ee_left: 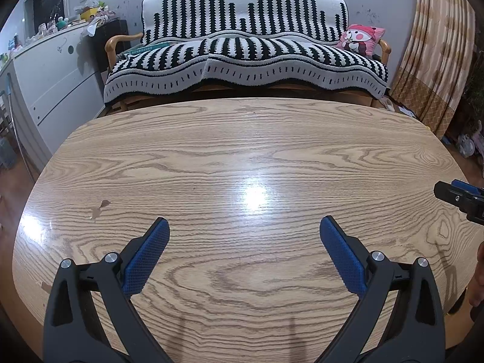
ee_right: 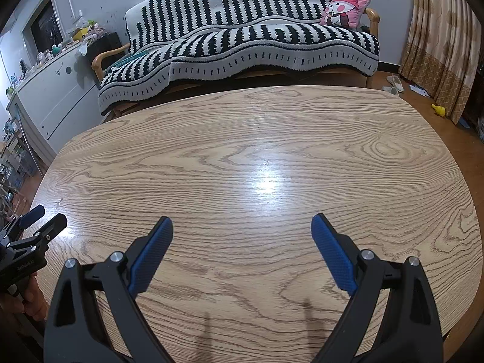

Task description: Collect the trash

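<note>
My left gripper (ee_left: 244,225) is open and empty above the near part of the wooden table (ee_left: 242,151). My right gripper (ee_right: 242,224) is open and empty above the same table (ee_right: 257,151). Each gripper shows in the other's view: the right one at the right edge of the left wrist view (ee_left: 462,201), the left one at the left edge of the right wrist view (ee_right: 33,227). I see no trash on the table. A small brown chip mark (ee_left: 99,208) shows on the table's left part.
A sofa with a black and white striped cover (ee_left: 248,48) stands behind the table, with a pink cushion (ee_left: 361,38) on it. A white cabinet (ee_left: 57,75) stands at the left. Curtains (ee_left: 438,54) hang at the right. Slippers (ee_right: 393,84) and a yellow toy (ee_right: 438,109) lie on the floor.
</note>
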Available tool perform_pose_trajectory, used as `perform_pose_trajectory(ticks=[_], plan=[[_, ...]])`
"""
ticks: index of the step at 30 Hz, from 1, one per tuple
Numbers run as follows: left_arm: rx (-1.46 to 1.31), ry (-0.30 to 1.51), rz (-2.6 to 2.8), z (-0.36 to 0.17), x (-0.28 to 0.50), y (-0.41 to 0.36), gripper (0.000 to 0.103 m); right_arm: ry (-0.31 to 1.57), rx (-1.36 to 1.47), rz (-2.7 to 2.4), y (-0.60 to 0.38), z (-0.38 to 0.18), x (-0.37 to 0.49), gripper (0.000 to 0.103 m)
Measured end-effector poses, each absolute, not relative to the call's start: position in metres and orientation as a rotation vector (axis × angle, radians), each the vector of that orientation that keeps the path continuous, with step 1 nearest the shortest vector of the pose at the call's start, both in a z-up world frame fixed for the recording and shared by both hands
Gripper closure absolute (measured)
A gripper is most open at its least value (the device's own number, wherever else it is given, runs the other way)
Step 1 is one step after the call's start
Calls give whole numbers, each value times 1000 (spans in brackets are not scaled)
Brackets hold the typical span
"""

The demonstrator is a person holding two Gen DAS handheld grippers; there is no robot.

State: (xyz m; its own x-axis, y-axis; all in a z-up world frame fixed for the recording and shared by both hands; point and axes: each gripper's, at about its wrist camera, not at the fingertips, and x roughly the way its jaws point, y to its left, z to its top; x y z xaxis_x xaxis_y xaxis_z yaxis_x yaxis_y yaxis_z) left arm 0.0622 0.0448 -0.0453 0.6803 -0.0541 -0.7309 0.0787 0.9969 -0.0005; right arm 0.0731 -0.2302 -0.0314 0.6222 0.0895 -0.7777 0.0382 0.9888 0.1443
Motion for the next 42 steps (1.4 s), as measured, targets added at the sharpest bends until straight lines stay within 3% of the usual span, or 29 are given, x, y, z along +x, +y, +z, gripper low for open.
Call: perform_pose_trajectory(ticks=[42], plan=[[32, 836, -58, -44, 52, 39, 7, 903, 148, 28, -231, -28, 72, 14]])
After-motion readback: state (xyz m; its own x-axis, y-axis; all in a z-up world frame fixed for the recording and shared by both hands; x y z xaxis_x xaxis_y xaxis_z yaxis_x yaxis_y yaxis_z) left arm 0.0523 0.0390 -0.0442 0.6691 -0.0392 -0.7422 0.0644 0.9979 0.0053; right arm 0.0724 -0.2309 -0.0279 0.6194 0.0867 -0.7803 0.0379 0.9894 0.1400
